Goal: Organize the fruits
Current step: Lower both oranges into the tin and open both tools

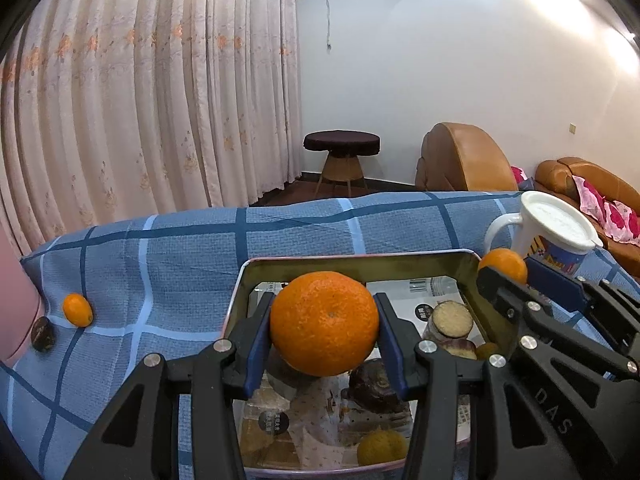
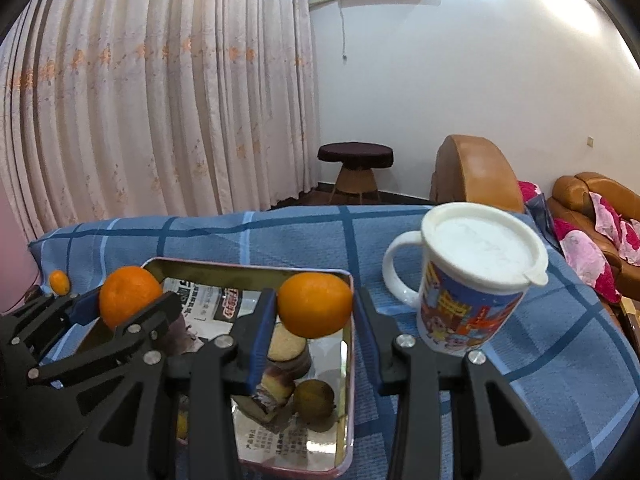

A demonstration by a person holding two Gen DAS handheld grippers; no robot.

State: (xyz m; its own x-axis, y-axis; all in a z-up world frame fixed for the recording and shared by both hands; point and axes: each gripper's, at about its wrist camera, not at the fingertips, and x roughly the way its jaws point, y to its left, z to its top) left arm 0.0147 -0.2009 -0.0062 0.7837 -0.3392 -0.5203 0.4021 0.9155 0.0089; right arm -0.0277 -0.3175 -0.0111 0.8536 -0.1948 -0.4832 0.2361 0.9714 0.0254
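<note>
Oranges sit pinched in both tools above an open metal tin [image 1: 474, 280] on a table under a blue checked cloth [image 1: 180, 248]. Our left tool [image 1: 324, 334] clamps the larger orange [image 1: 324, 322] between its blue pads; directly beneath it lie the tin's dark and cut pieces of food. Our right tool [image 2: 316, 316] grips a smaller orange [image 2: 315, 305] over the tin's right rim, with a lidded cartoon mug [image 2: 468, 284] just to its right.

To finish this step well, we judge each fruit should be lowered into a free patch of the tin before the pads part, the right one first brought further left, clear of the rim, so it cannot roll onto the cloth. One small orange [image 1: 77, 309] waits well off to the left tool's left.

Raised letters on the right tool's arm read "DAS", perhaps part of a longer word. Printed paper lines the tin, too small to read.
</note>
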